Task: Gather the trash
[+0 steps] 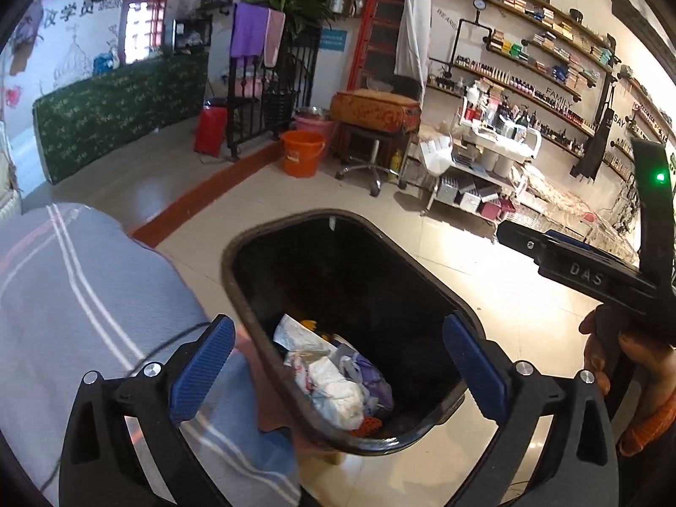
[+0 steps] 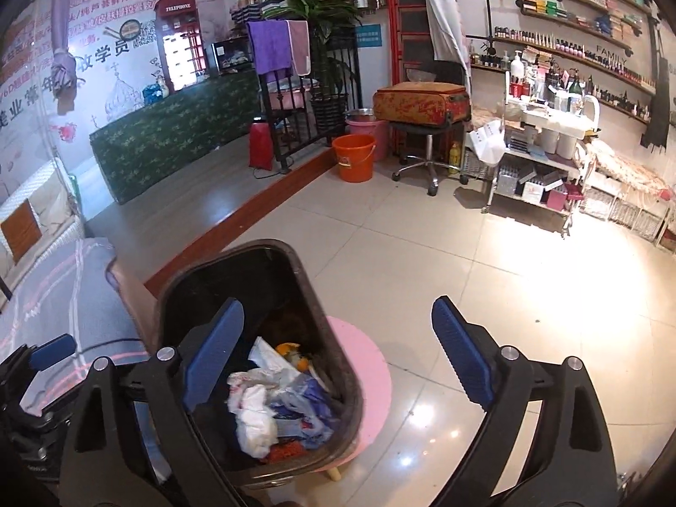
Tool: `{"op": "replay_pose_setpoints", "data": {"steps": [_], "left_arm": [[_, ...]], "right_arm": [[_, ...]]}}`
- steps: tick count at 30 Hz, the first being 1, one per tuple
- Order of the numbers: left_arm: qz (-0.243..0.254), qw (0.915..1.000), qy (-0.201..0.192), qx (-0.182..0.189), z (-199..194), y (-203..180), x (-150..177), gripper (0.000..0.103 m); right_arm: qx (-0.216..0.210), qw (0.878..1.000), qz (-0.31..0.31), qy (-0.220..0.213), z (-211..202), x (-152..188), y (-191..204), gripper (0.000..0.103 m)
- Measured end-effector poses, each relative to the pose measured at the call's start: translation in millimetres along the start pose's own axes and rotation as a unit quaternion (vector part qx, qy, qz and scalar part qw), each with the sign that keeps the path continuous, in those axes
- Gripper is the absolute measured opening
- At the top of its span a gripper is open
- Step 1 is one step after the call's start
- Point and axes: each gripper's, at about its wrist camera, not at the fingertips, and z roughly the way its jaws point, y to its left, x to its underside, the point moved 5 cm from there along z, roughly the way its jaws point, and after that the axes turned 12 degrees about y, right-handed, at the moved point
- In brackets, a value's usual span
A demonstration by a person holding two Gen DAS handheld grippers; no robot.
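A black trash bin [image 1: 270,245] stands below both grippers, and it also shows in the right wrist view [image 2: 169,295]. Crumpled white paper and plastic trash [image 1: 333,384] lies in its bottom, also seen in the right wrist view [image 2: 270,401]. My left gripper [image 1: 338,367] is open and empty above the bin. My right gripper [image 2: 338,355] is open and empty over the bin's right rim; its body [image 1: 591,274] shows at the right of the left wrist view. A fingertip [image 2: 53,350] of the left gripper shows at the left of the right wrist view.
The bin rests on a pink round stool [image 2: 367,376]. A grey striped bed cover [image 1: 63,295] lies to the left. Beyond are an orange bucket [image 1: 302,152], a swivel stool with a suitcase [image 1: 374,114], and a white cart [image 1: 486,156] by wall shelves.
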Motion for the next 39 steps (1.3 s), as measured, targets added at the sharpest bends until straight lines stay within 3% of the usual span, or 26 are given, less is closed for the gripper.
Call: {"op": "replay_pose_setpoints", "data": {"steps": [6, 10, 15, 25, 32, 39], "left_arm": [[-0.014, 0.9972, -0.04, -0.062, -39.8, 21.0, 11.0, 0.097], [-0.043, 0.9906, -0.07, -0.109, -70.8, 44.7, 28.6, 0.097], [-0.116, 0.9744, -0.108, -0.159, -119.3, 85.6, 49.3, 0.097], [-0.187, 0.9376, -0.164, -0.243, -198.8, 116.1, 99.4, 0.097], [-0.221, 0.9126, -0.2, -0.28, -238.6, 120.8, 122.8, 0.097], [-0.236, 0.9003, -0.217, -0.294, -259.5, 113.3, 141.3, 0.097]], "right_arm": [[-0.014, 0.999, -0.033, -0.023, -15.6, 5.4, 38.1, 0.096], [-0.024, 0.996, -0.083, -0.039, -25.2, 15.4, 82.4, 0.097], [-0.092, 0.989, -0.111, -0.038, -40.6, 31.7, 137.2, 0.097], [-0.193, 0.963, -0.172, -0.073, -108.7, 73.6, 223.9, 0.097], [-0.177, 0.95, -0.22, -0.135, -155.8, 106.7, 248.2, 0.097], [-0.188, 0.944, -0.21, -0.175, -196.3, 119.9, 243.5, 0.097]]}}
